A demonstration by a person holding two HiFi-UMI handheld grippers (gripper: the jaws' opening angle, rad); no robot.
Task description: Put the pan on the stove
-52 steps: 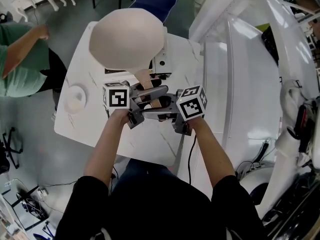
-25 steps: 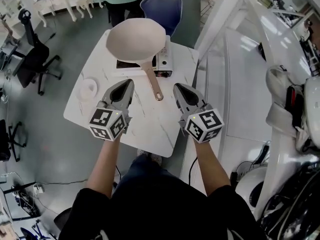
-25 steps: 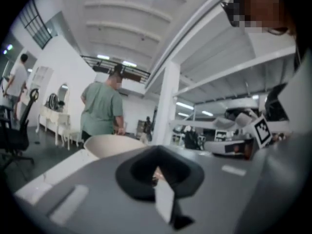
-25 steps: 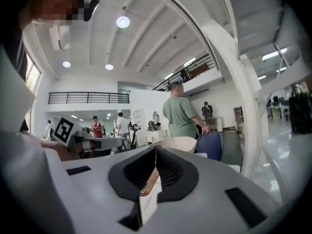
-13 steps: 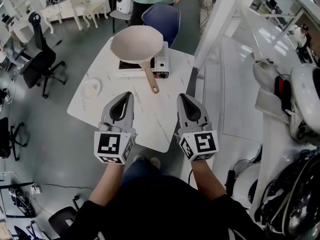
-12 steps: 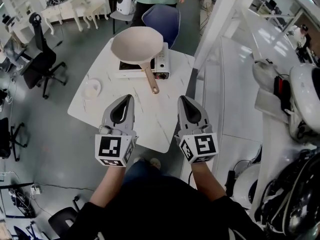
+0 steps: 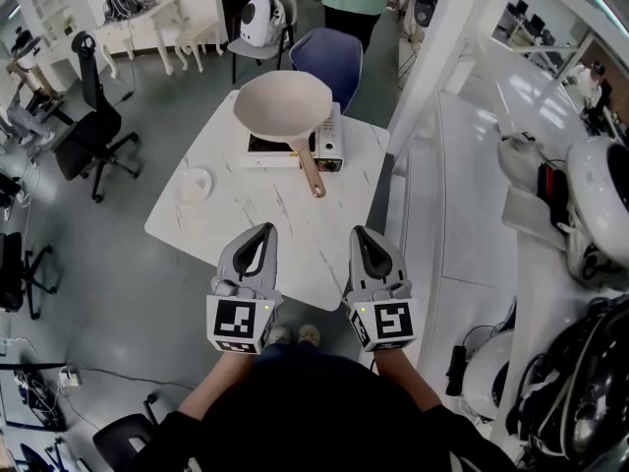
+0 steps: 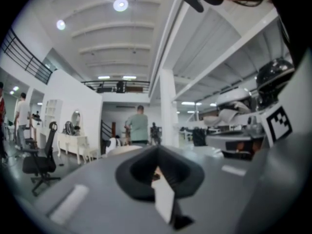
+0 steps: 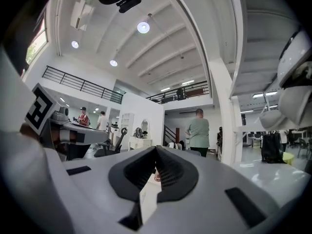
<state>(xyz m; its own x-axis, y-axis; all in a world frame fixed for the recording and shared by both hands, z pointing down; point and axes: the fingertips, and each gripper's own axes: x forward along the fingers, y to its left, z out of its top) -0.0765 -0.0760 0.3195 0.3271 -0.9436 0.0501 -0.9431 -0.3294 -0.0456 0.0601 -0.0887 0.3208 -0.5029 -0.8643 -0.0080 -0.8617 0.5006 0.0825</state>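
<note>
Pan point(image 7: 283, 104) on stove point(image 7: 329, 145), upper centre, handle point(image 7: 311, 171) jutting over tabletop point(image 7: 236, 216). Left gripper point(image 7: 261, 232), right gripper point(image 7: 363, 234) below, fingers clenched, empty. Could tip if handle bumped.

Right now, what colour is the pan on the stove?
The pan is pale beige with a tan handle, best seen in the head view.

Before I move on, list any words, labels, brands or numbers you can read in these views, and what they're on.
No legible words, brands or numbers in any view.
On the small silver tabletop stove: panel markings, too small to read.
On the grey left claw and grey right claw: black-and-white square marker patterns only, no letters.
</note>
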